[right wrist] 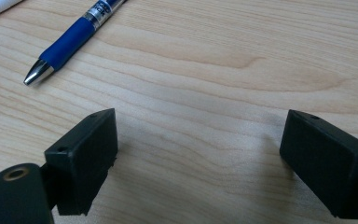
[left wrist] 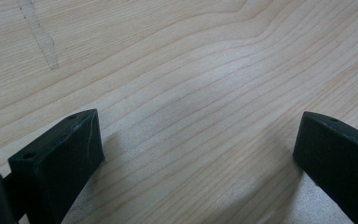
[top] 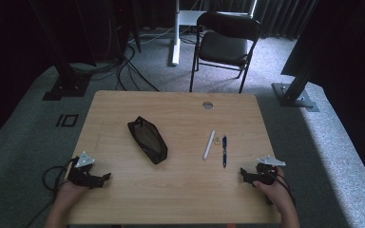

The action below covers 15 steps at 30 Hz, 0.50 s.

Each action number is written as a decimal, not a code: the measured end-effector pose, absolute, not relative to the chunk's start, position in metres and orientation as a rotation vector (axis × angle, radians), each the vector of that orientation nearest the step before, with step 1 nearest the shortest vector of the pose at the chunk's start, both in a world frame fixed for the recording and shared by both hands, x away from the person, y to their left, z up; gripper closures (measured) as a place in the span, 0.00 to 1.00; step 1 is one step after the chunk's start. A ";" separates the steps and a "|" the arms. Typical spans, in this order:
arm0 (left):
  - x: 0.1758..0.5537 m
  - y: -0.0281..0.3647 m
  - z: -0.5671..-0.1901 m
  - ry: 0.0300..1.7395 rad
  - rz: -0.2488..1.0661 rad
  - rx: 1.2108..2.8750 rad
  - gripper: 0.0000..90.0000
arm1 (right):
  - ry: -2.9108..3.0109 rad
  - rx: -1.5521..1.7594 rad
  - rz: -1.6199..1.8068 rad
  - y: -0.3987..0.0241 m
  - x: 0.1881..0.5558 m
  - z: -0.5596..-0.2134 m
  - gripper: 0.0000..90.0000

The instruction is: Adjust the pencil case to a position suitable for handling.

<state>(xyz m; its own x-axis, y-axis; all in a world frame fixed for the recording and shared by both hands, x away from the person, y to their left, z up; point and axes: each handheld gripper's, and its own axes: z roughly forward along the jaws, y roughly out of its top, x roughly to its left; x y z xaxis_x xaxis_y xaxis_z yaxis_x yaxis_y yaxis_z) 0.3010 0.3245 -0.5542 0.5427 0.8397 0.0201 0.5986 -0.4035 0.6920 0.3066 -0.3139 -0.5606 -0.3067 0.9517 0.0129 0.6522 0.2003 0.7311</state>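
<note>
A black mesh pencil pouch (top: pixel 148 139) lies left of the middle of the wooden table (top: pixel 180 190). To its right lie a white pen (top: pixel 209 145) and a blue pen (top: pixel 224 150), side by side, with a small pale eraser (top: pixel 217 140) between their far ends. My left gripper (top: pixel 105 177) rests near the front left corner, open, with bare wood between its jaws (left wrist: pixel 200 140). My right gripper (top: pixel 243 173) rests near the front right, open and holding nothing (right wrist: pixel 200 144). The blue pen's tip (right wrist: pixel 70 44) lies just beyond its left jaw.
A round grommet (top: pixel 207 105) sits in the table's far edge. A black folding chair (top: pixel 224 42) stands on the carpet behind the table, with cables (top: pixel 123 66) and stand bases on the floor at both sides.
</note>
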 end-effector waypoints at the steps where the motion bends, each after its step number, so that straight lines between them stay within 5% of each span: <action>1: 0.301 0.325 -0.554 1.155 0.489 2.144 0.02 | 2.036 1.490 0.897 -0.314 0.307 -0.561 0.12; 15: 0.301 0.325 -0.554 1.156 0.489 2.143 0.02 | 1.974 1.506 0.963 -0.304 0.309 -0.550 0.16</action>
